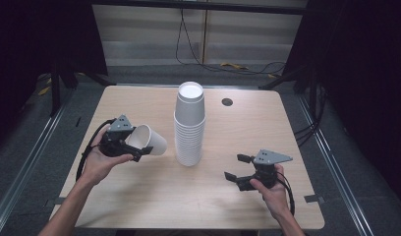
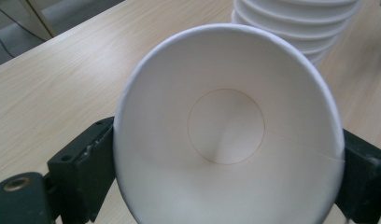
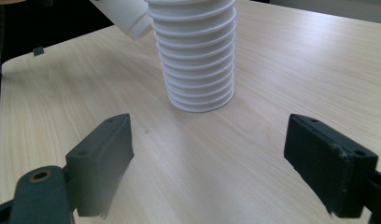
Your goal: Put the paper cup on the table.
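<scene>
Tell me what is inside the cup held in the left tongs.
The cup is empty: bare white wall and round bottom. The left tongs grip its rim. The table below it is hidden.

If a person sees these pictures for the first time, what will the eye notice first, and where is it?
First comes the tall stack of white cups, upside down in the middle of the table. Next is the single cup left of the stack, held sideways in the left gripper, its base toward the stack. The right gripper is at the right, jaws apart with nothing between them.
</scene>
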`<state>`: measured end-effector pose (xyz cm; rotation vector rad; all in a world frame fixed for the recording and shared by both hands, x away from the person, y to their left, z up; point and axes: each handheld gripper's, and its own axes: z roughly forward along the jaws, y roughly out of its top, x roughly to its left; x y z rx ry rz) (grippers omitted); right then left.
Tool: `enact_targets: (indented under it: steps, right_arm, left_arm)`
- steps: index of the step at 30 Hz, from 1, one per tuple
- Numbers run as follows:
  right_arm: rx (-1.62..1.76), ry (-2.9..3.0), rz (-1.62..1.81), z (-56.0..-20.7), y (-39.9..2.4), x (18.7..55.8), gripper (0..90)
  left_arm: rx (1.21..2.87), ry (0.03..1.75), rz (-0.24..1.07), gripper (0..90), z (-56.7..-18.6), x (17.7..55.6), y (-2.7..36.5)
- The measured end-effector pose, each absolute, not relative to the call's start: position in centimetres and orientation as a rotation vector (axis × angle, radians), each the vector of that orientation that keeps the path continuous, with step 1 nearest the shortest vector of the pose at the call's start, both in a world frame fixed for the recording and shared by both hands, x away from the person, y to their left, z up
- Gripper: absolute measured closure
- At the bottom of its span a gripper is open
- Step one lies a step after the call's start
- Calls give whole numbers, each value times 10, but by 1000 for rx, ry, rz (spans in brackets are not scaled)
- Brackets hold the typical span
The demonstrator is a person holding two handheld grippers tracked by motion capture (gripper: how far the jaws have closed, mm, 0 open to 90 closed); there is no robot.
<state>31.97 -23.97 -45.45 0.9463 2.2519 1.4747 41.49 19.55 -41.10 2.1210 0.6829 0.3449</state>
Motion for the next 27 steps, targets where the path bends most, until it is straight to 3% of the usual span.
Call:
enact_targets:
  steps: [13, 27]
  right_arm:
    - [943, 2268, 1458, -455, -236, 319, 155]
    - [946, 2263, 1453, -457, -236, 319, 153]
  left_arm:
    - [2233, 725, 423, 88, -418, 431, 195]
    - [2406, 742, 399, 90, -416, 450, 179]
